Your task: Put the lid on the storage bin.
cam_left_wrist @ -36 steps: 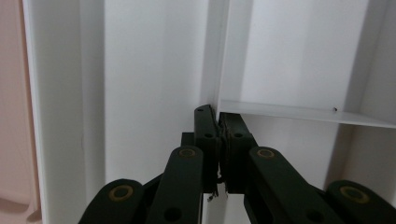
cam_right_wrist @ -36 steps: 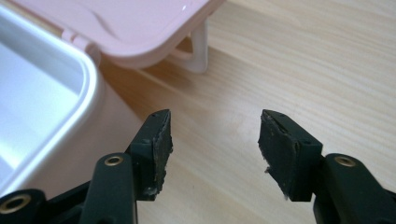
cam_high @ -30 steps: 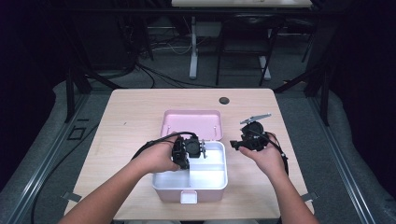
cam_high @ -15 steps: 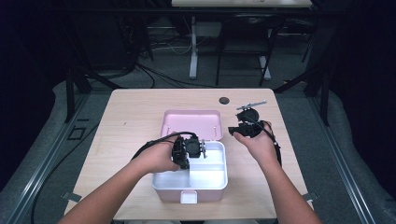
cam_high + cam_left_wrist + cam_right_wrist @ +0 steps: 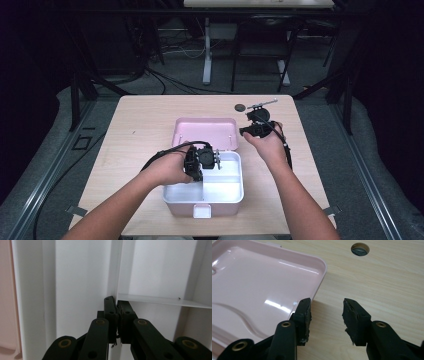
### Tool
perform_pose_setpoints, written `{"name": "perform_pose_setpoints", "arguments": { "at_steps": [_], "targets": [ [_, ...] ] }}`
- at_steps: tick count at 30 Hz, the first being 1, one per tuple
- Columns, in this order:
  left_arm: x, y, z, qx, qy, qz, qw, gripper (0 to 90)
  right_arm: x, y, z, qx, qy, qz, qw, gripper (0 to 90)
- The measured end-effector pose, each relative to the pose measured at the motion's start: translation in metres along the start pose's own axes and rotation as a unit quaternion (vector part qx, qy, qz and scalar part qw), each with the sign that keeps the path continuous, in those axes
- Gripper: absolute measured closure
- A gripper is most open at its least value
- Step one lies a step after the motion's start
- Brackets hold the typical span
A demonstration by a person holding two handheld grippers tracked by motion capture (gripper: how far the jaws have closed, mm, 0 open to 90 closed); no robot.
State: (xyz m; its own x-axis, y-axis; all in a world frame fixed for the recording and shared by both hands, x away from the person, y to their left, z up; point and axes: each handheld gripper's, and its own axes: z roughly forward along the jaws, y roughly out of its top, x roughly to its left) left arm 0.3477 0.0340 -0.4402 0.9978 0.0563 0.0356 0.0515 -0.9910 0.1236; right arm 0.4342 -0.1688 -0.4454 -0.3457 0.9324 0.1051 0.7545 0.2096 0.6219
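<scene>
the left gripper [image 5: 202, 162] sits inside the white box [image 5: 235, 192], its jaws pinched together against the thin white divider [image 5: 160, 300]; whether anything lies between the pads is too tight to make out. the right gripper [image 5: 325, 312] hovers over the table [image 5: 140, 130] by the corner of the pink lid [image 5: 262, 285], jaws partly apart after just closing, with nothing between them. the lid's far side is cut off in the right gripper view.
</scene>
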Motion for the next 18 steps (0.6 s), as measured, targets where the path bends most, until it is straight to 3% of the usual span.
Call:
{"name": "perform_pose_setpoints", "arguments": {
  "at_steps": [2, 3, 4, 6, 7, 10, 14, 15, 16, 18],
  "targets": [
    [0.000, 0.000, 0.000, 0.000, 0.000, 0.000, 1.0000, 87.1, 0.001, 0.006, 0.003, 0.000, 0.003, 0.011, 0.9999, 58.3],
    [0.000, 0.000, 0.000, 0.000, 0.000, 0.000, 1.0000, 87.1, 0.004, 0.007, 0.005, -0.009, -0.022, 0.012, 0.9996, 58.5],
    [0.000, 0.000, 0.000, 0.001, 0.000, 0.001, 1.0000, 87.1, 0.005, 0.008, 0.007, -0.012, -0.029, 0.014, 0.9994, 59.0],
    [0.000, 0.000, 0.000, 0.001, 0.001, 0.001, 1.0000, 87.1, 0.003, 0.011, 0.009, -0.004, 0.004, 0.020, 0.9998, 59.5],
    [0.000, 0.000, 0.000, 0.001, 0.000, 0.001, 1.0000, 87.1, 0.004, 0.012, 0.012, -0.010, -0.007, 0.024, 0.9996, 59.6],
    [0.000, 0.000, 0.000, 0.001, 0.001, 0.001, 1.0000, 87.1, 0.005, 0.013, 0.018, -0.002, -0.003, 0.026, 0.9997, 60.2],
    [0.000, 0.000, 0.000, 0.002, 0.001, 0.000, 1.0000, 87.1, 0.007, 0.015, 0.025, 0.004, -0.018, 0.028, 0.9994, 62.1],
    [0.000, 0.001, 0.000, 0.002, 0.001, 0.000, 1.0000, 87.1, 0.005, 0.016, 0.026, 0.014, -0.001, 0.029, 0.9995, 62.9],
    [0.000, 0.001, 0.000, 0.002, 0.001, -0.001, 1.0000, 87.1, 0.006, 0.015, 0.029, 0.005, -0.016, 0.034, 0.9993, 63.8],
    [0.000, 0.001, 0.000, 0.003, 0.001, 0.000, 1.0000, 87.1, 0.005, 0.016, 0.032, 0.013, -0.014, 0.042, 0.9989, 65.7]
  ]
}}
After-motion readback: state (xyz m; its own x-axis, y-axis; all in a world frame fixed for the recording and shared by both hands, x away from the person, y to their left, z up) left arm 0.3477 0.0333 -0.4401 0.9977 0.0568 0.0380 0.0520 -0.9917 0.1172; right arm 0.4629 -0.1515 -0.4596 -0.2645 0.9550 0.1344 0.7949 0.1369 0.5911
